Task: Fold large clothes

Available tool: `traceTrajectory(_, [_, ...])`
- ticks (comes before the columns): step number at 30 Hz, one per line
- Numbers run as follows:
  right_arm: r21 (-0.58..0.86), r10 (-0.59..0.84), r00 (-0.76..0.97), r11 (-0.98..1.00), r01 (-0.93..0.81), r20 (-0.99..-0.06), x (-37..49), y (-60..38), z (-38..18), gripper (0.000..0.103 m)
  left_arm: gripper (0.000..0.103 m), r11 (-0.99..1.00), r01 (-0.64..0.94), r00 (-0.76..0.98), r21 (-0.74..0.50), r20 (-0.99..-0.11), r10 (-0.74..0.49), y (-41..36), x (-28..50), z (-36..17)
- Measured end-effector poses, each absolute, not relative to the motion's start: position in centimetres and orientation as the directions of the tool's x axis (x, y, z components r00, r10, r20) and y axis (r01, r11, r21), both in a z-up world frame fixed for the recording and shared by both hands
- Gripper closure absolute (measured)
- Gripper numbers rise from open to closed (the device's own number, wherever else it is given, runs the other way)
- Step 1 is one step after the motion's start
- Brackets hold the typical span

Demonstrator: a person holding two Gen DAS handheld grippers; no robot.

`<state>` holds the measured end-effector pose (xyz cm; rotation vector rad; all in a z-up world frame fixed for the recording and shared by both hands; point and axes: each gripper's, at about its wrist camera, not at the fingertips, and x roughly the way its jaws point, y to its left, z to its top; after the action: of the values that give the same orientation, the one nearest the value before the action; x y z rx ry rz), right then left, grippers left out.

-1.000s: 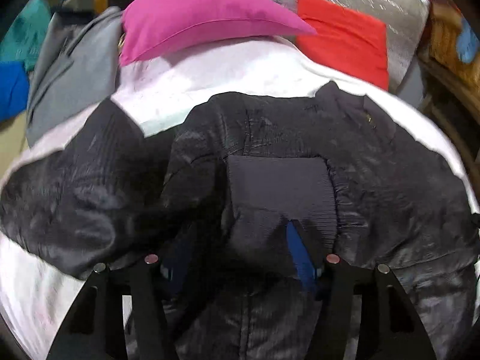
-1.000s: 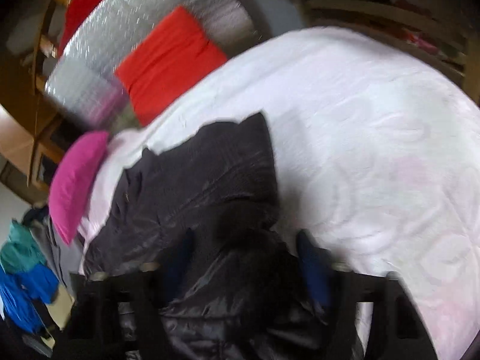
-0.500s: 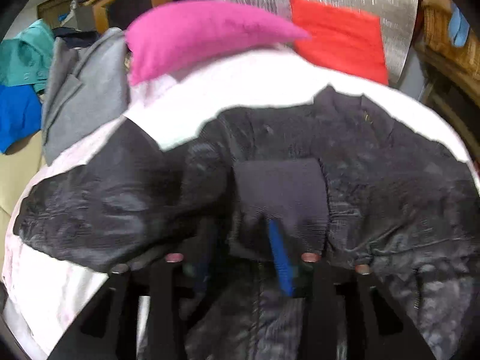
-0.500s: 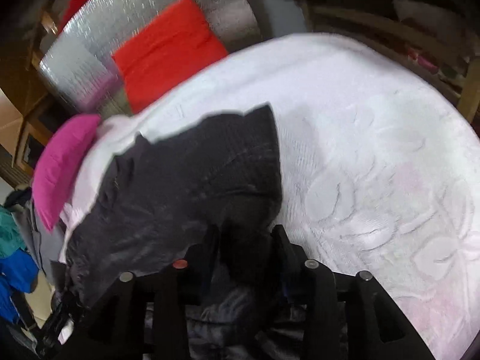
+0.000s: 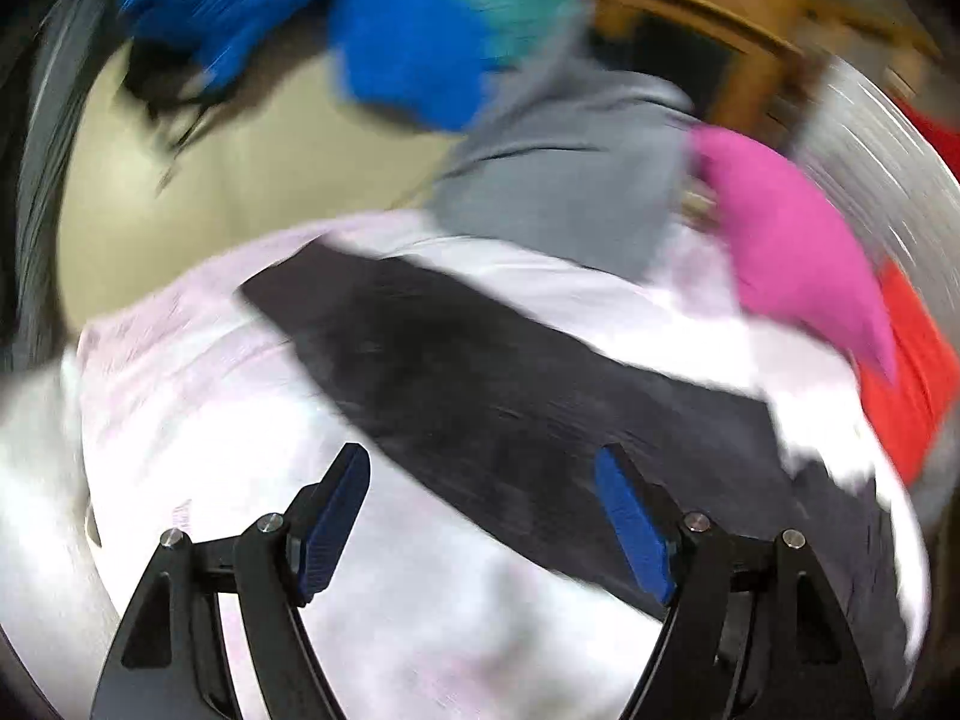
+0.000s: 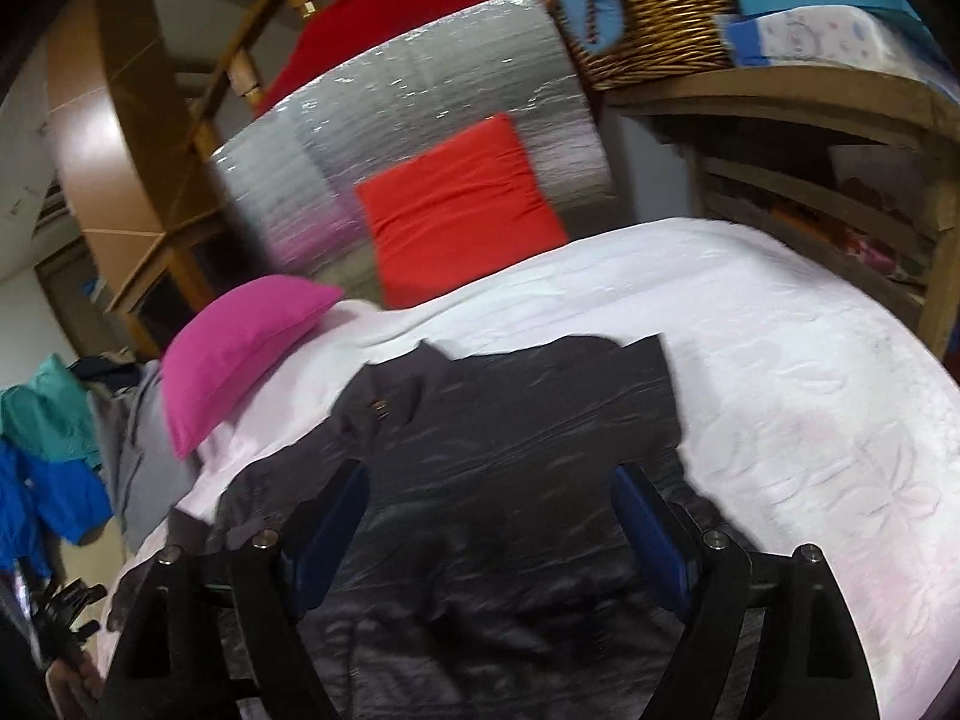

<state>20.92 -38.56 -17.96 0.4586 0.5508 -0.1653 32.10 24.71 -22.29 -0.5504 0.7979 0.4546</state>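
1. The left gripper [image 5: 480, 510] hangs over the near left edge of the bed covered in a pale pink embossed bedspread [image 5: 198, 396]. Its blue-padded fingers [image 5: 333, 519] stand wide apart with nothing between them; the jaws have just been opening.
2. The large dark grey, faintly shiny jacket [image 6: 510, 432] lies spread on that bedspread, towards its left side. In the left wrist view one long sleeve [image 5: 456, 360] runs out as a dark band towards the bed's left edge.
3. The right gripper [image 6: 489, 516] hovers above the jacket's body. Its fingers [image 6: 651, 531] are also well apart and clamp nothing; these jaws too have just been opening.
4. Handling, as a judgement: the cloth looks thin, soft and slippery, light for its size, so it should drape and slide rather than hold a crease. The sleeve's cuff end and the hem corners look like the surest places to pinch, taking in enough layers that the fabric cannot slip out.
5. Hard to read: the left wrist view is smeared by motion, so the sleeve's cuff and the blue and teal clothes [image 5: 420, 48] beyond the bed are mere blurs.
6. The jacket's near hem is cut off behind both grippers, and its right edge is hard to trace.
7. A magenta pillow [image 6: 240, 354] sits at the bed's far left corner, just clear of the jacket's collar.
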Motion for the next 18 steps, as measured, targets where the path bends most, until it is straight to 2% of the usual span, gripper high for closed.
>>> traceTrajectory(3, [0.353, -0.015, 0.838, 0.902, 0.247, -0.546, 21.8, -37.3, -18.7, 0.018, 0.025, 0.660, -0.650, 0.592, -0.377, -0.796, 0.128, 29.9, 32.1, -24.8])
traceTrajectory(5, [0.340, -0.020, 0.831, 0.906, 0.250, -0.556, 22.2, -37.2, -19.0, 0.018, 0.026, 0.608, -0.689, 0.572, -0.394, -0.811, 0.122, 32.0, 32.4, -26.4])
traceTrajectory(9, [0.408, 0.014, 0.828, 0.875, 0.260, -0.560, 22.5, -38.3, -19.6, 0.018, 0.031, 0.517, -0.707, 0.577, -0.482, -0.816, 0.028, 34.7, 32.8, -29.4])
traceTrajectory(10, [0.421, 0.021, 0.828, 0.868, 0.263, -0.561, 22.7, -38.6, -19.7, 0.018, 0.036, 0.509, -0.707, 0.582, -0.490, -0.813, 0.026, 34.9, 32.9, -29.6])
traceTrajectory(15, [0.420, 0.021, 0.814, 0.864, 0.277, -0.580, 23.6, -38.8, -20.1, 0.018, 0.042, 0.537, -0.669, 0.627, -0.513, -0.778, 0.037, 35.4, 34.5, -29.9])
traceTrajectory(18, [0.415, 0.020, 0.813, 0.867, 0.276, -0.583, 23.8, -38.7, -20.2, 0.018, 0.052, 0.562, -0.671, 0.619, -0.484, -0.783, 0.066, 35.6, 35.5, -30.3])
